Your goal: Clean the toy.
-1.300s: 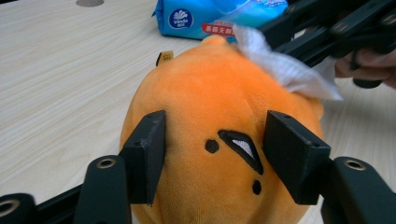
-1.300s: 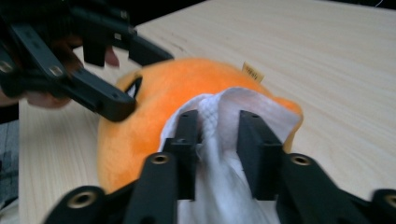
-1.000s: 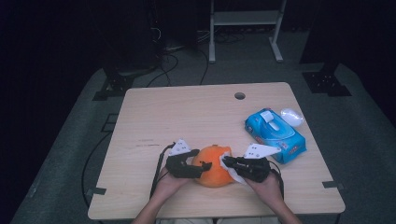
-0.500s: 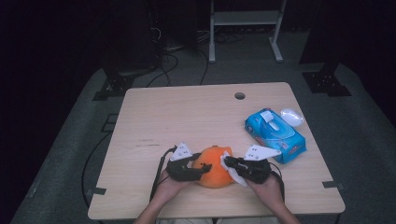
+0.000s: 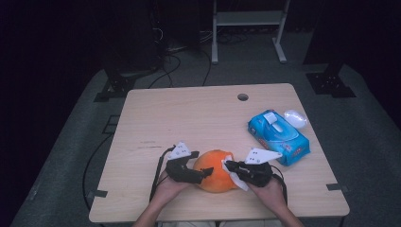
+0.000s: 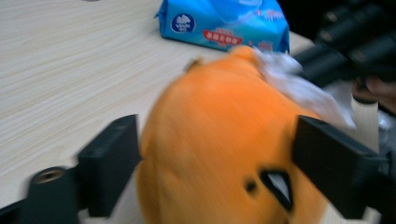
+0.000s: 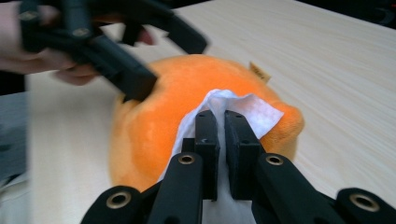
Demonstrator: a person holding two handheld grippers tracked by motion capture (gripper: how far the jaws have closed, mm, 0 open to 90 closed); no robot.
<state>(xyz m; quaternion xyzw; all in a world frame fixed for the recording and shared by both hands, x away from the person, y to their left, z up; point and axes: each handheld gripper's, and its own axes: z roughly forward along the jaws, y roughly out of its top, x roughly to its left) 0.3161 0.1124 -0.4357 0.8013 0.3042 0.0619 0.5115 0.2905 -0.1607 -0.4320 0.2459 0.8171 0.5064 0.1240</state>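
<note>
An orange plush toy [image 5: 215, 169] lies near the table's front edge, between both hands. My left gripper [image 5: 201, 175] is at its left side; in the left gripper view its jaws stand wide on either side of the plush [image 6: 219, 121]. They have just been opening, and I see no squeeze on the toy. My right gripper [image 7: 221, 126] is shut on a white wipe [image 7: 254, 109], which it holds against the top of the plush [image 7: 187, 88]. The wipe [image 5: 236, 180] hangs down the toy's right side.
A blue pack of wet wipes [image 5: 279, 137] lies at the right of the wooden table [image 5: 189, 118], with a clear plastic lid [image 5: 295, 118] beside it. There is a cable hole [image 5: 242, 97] at the back. Cables and a metal stand are on the floor beyond.
The left gripper's jaws have spread wider around the plush. Both hands and the toy stay in the same place, and the right gripper keeps the wipe.
</note>
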